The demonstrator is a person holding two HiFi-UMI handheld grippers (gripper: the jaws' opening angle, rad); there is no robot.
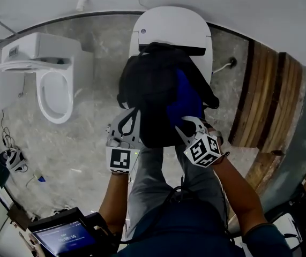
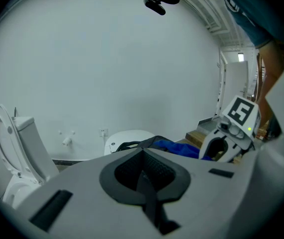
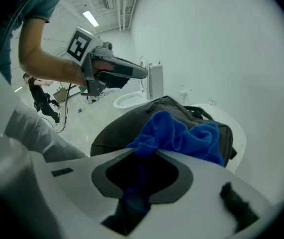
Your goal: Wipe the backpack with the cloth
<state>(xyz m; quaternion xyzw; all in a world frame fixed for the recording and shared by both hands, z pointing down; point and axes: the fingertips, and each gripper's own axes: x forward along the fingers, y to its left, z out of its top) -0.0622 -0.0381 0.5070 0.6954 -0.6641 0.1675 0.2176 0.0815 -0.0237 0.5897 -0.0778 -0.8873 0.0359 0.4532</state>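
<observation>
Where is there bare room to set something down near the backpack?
Bare floor lies between the open toilet and the backpack, and a narrower strip between the backpack and the wooden planks. Crowded: the backpack and cloth cover most of the closed toilet lid; cables clutter the floor's left edge.

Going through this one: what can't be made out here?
Head view: the backpack hides most of the toilet lid beneath; the print on the device screen is too small.
Left gripper view: the left gripper blocks most of the backpack; what the black strip in its shut jaws is stays unclear.
Right gripper view: the cloth, pinched by the right gripper, hides the fabric under it.
</observation>
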